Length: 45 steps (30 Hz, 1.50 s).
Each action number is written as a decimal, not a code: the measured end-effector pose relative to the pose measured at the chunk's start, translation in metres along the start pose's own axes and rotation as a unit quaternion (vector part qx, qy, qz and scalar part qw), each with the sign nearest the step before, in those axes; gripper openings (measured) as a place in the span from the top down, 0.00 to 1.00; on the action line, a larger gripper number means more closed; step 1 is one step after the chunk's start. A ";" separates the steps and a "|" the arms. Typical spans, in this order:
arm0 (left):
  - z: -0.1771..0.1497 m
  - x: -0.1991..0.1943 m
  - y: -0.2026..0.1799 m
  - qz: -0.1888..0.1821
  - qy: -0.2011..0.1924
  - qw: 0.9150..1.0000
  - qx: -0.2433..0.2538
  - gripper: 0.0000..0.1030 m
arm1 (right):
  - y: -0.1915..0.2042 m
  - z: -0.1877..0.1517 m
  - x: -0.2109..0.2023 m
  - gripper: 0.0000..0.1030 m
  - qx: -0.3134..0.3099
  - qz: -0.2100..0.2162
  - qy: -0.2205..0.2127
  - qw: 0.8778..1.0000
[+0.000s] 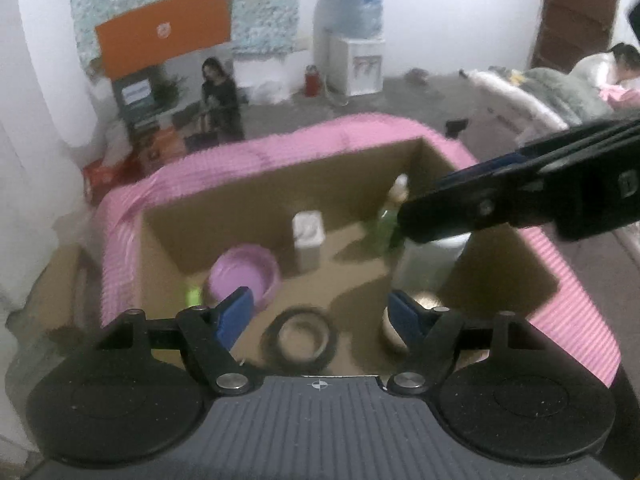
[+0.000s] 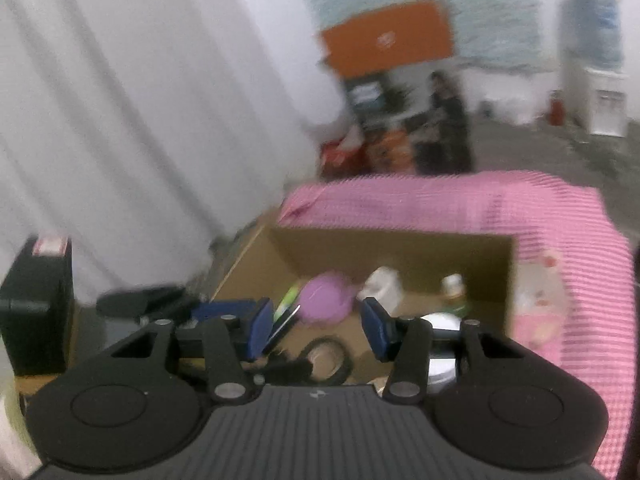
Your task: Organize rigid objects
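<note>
- Both pairs of jaws stand wide apart with nothing between the blue pads: left gripper (image 1: 322, 312) and right gripper (image 2: 316, 322) each hover above the open box.
- Open brown cardboard box (image 1: 240, 196), its rim draped in pink checked cloth (image 1: 360, 132), sits below both grippers.
- Black ring-shaped tape roll (image 1: 301, 340) lies flat on the box floor, just ahead of the left gripper's pads; in the right wrist view it (image 2: 328, 360) lies between that gripper's pads.
- Round lilac plastic bowl (image 1: 244, 276) rests on the box floor, left of centre, near the left blue pad.
- Small bright-green item (image 1: 193, 295) lies just beside the bowl; too blurred to identify.
- White square lidded container (image 1: 307, 240) stands upright towards the back wall of the box.
- Green clear bottle with pale cap (image 1: 390, 216) stands upright near the back right corner.
- Shiny metal round object (image 1: 424, 304) sits behind the left gripper's right pad; partly hidden.
- Right gripper's black arm crosses the upper right of the left wrist view, above a pale round container (image 1: 432, 256).
- Black boxy device (image 2: 38, 312) stands outside the box, to its left.
</note>
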<state>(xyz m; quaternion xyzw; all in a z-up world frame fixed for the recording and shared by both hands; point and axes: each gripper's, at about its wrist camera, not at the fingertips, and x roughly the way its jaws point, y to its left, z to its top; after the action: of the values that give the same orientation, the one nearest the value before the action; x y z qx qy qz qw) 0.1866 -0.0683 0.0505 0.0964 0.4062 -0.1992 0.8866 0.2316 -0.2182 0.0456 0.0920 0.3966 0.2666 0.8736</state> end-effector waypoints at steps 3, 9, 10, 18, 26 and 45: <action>-0.010 0.006 0.007 -0.002 0.017 1.000 -0.001 0.33 | 0.017 0.006 0.031 0.57 -0.032 -0.003 0.051 0.998; -0.016 0.025 0.018 -0.019 0.044 0.999 -0.007 0.45 | 0.022 0.015 0.102 0.76 -0.040 -0.022 0.155 0.987; -0.015 0.029 0.019 -0.016 0.047 0.999 -0.001 0.45 | 0.022 0.015 0.112 0.76 -0.043 -0.029 0.169 0.984; -0.017 0.043 0.024 -0.024 0.068 0.997 0.017 0.44 | 0.025 0.015 0.168 0.78 -0.078 -0.075 0.260 0.960; -0.019 0.044 0.029 -0.041 0.074 0.996 0.005 0.43 | 0.021 0.010 0.208 0.78 -0.119 -0.110 0.318 0.934; -0.024 0.016 0.044 -0.051 0.030 0.998 -0.025 0.33 | 0.000 0.033 0.153 0.77 -0.087 -0.128 0.309 0.939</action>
<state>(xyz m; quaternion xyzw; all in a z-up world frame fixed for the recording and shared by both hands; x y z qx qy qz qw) 0.1986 -0.0246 0.0233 0.0592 0.4415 -0.2308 0.8650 0.3387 -0.1339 -0.0307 -0.1230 0.6302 0.2015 0.7396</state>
